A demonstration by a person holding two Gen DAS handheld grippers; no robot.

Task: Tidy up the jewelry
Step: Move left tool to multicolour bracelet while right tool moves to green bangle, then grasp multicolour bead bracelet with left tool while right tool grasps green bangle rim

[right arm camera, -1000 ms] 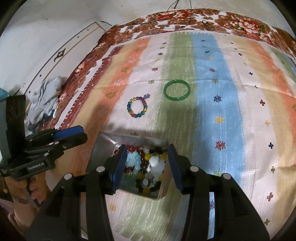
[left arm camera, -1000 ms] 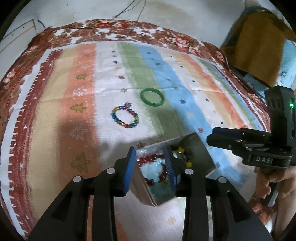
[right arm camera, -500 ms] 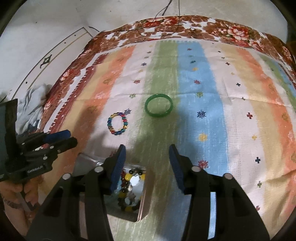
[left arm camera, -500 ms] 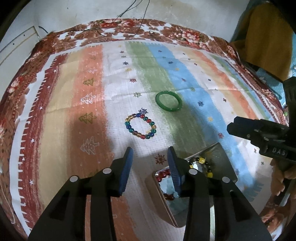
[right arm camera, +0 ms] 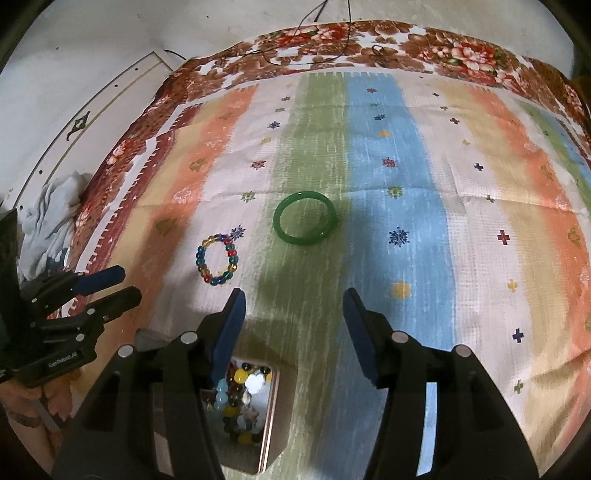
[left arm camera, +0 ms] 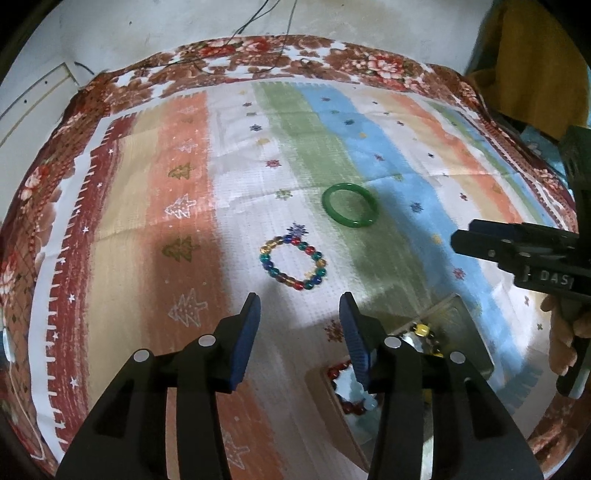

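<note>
A green bangle point(left arm camera: 349, 205) point(right arm camera: 305, 218) and a multicoloured bead bracelet point(left arm camera: 293, 263) point(right arm camera: 218, 259) lie on the striped cloth. A shiny metal box point(left arm camera: 458, 354) point(right arm camera: 267, 417) holds several bead bracelets. My left gripper point(left arm camera: 299, 321) is open and empty, just short of the bead bracelet, with the box at its right. My right gripper point(right arm camera: 291, 317) is open and empty, short of the bangle, with the box under its left finger. Each gripper shows in the other's view, the right point(left arm camera: 517, 251) and the left point(right arm camera: 96, 291).
The striped cloth point(right arm camera: 480, 221) has a brown floral border and covers the surface. Black cables point(left arm camera: 258, 22) run over its far edge. A yellow-brown cloth point(left arm camera: 532, 55) hangs at the far right. A grey rag point(right arm camera: 48, 218) lies off the left edge.
Both grippers have pulled back from over the box and moved forward toward the loose jewellery. Both have opened wider. The box now sits low in both views.
</note>
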